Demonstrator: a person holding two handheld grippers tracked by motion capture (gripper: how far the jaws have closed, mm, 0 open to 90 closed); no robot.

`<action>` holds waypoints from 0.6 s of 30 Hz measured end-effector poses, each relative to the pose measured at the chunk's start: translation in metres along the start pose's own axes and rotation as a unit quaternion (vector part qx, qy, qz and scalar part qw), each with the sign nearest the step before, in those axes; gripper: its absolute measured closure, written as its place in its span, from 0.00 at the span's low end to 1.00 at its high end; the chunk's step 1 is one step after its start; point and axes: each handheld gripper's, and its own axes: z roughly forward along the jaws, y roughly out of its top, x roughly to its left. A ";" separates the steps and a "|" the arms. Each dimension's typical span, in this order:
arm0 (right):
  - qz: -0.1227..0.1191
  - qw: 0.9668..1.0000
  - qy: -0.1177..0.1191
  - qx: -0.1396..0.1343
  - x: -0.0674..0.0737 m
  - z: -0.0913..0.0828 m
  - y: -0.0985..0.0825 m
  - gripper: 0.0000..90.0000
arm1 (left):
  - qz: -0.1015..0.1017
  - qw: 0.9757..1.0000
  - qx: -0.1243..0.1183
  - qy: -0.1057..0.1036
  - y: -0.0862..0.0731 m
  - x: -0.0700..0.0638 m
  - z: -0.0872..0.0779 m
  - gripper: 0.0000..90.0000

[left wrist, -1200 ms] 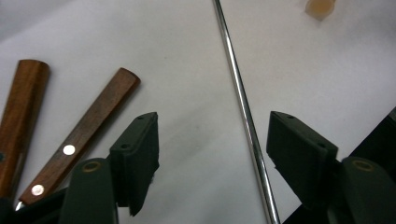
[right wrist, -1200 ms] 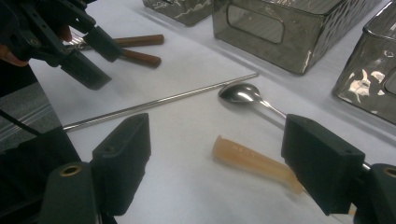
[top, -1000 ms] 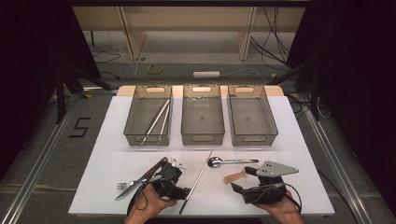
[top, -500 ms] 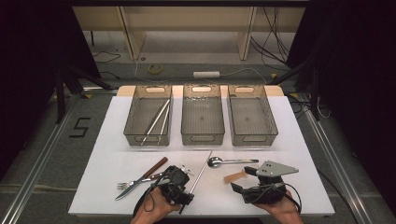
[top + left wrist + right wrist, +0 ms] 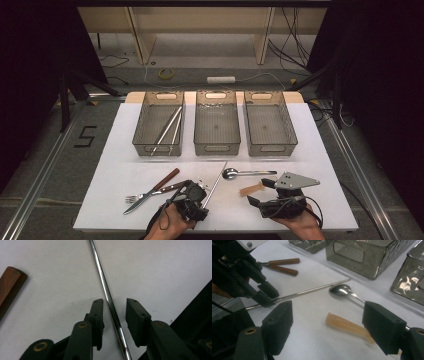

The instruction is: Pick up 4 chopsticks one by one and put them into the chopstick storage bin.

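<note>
A thin metal chopstick [image 5: 100, 272] lies slanted on the white table [image 5: 125, 170], also seen in the high view [image 5: 218, 174]. My left gripper [image 5: 114, 302] straddles its near end with one jaw on each side. The jaws have just been closing, but a gap still shows on both sides of the rod, so it is open. It sits at the front edge [image 5: 199, 190]. My right gripper [image 5: 328, 307] rests at the front right [image 5: 257, 192], open wide. A tan handle-like piece [image 5: 344, 323] lies just ahead of its jaws.
A spoon [image 5: 247, 173] lies beyond the tan piece. A fork and a knife with wooden handles [image 5: 150, 192] lie left of my left gripper. Three grey bins stand in a row at the back; the left bin [image 5: 142, 130] holds two metal chopsticks [image 5: 167, 130].
My left gripper has shifted a little to the right, from beside the wooden handles onto the chopstick, and its jaws have narrowed around it. The right gripper has stayed put.
</note>
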 end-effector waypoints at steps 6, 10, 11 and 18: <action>-0.001 1.000 0.000 -0.001 0.000 0.000 0.000 0.29 | 0.008 1.000 -0.004 0.016 -0.001 -0.003 0.001 0.79; -0.002 1.000 -0.001 -0.001 0.000 0.000 0.000 0.29 | 0.009 1.000 -0.005 0.020 -0.002 -0.003 0.001 0.82; -0.001 1.000 -0.001 0.000 0.000 0.000 0.000 0.29 | 0.010 1.000 -0.005 0.022 -0.002 -0.004 0.001 0.82; 0.001 1.000 -0.003 -0.001 0.000 0.000 0.000 0.29 | 0.017 1.000 -0.006 0.026 -0.002 -0.005 0.002 0.84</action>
